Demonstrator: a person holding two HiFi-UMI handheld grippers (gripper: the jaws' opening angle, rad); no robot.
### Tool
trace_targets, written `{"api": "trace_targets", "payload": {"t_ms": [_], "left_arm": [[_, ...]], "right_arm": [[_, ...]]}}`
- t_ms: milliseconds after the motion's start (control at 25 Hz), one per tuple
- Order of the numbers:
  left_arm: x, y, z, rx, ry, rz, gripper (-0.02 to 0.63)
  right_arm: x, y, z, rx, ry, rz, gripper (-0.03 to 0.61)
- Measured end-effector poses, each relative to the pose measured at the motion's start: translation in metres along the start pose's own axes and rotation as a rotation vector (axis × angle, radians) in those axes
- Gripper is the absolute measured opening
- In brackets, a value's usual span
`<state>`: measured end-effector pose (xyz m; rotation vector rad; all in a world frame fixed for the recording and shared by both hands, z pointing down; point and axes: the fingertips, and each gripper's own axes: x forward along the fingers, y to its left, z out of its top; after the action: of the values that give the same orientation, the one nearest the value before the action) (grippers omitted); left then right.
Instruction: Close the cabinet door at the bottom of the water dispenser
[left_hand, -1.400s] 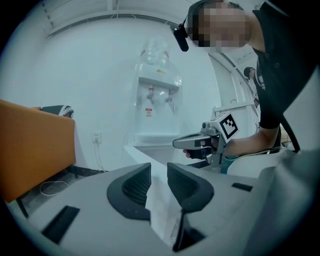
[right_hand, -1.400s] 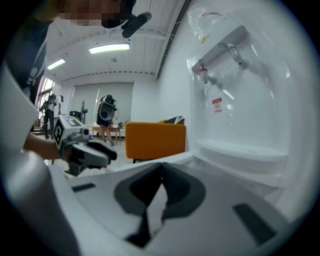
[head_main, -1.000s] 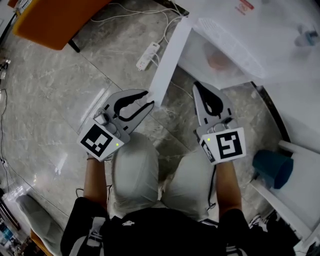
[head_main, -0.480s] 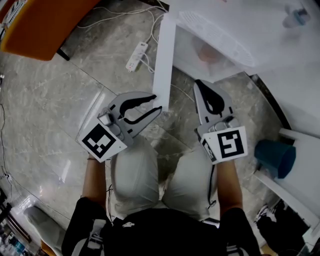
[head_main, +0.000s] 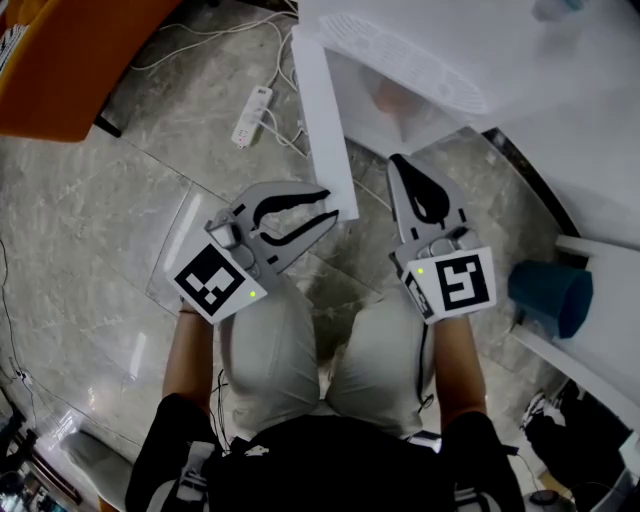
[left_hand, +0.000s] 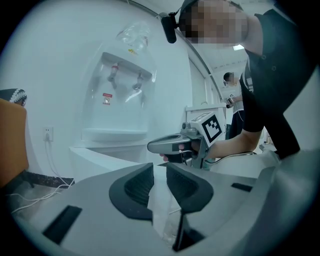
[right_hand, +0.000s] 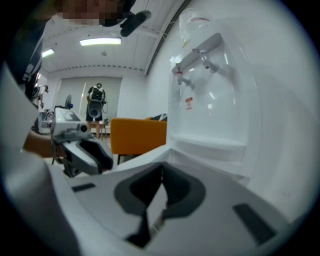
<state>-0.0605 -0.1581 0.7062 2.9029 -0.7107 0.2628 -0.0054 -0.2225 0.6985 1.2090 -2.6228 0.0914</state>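
Observation:
The white water dispenser stands at the top of the head view, its bottom cabinet open. The white cabinet door sticks out towards me, edge on. My left gripper is open at the door's near free end, and in the left gripper view the white edge shows in the narrow gap between the jaws. My right gripper is shut with nothing in it, just right of the door and in front of the open cabinet. Its closed jaws point at the dispenser's lower front.
A white power strip with cables lies on the marble floor left of the door. An orange chair fills the top left corner. A blue cup sits on white shelving at the right. My knees are below the grippers.
My left gripper has moved right, up to the door's free end. The door now points more towards the right gripper. The right gripper has hardly shifted.

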Motion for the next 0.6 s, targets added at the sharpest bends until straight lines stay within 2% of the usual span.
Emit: {"api": "trace_targets", "payload": {"t_ms": [200,600], "left_arm": [[0.016,-0.004,0.004,0.015,-0.003,-0.040,0.091],[0.047,-0.009,0.008,-0.007,-0.013,-0.076,0.091]], "right_arm": [[-0.011,-0.014,-0.005,0.001,0.011,-0.040,0.034],[-0.035,-0.035,-0.014,0.007,0.026,-0.113,0.034]]}}
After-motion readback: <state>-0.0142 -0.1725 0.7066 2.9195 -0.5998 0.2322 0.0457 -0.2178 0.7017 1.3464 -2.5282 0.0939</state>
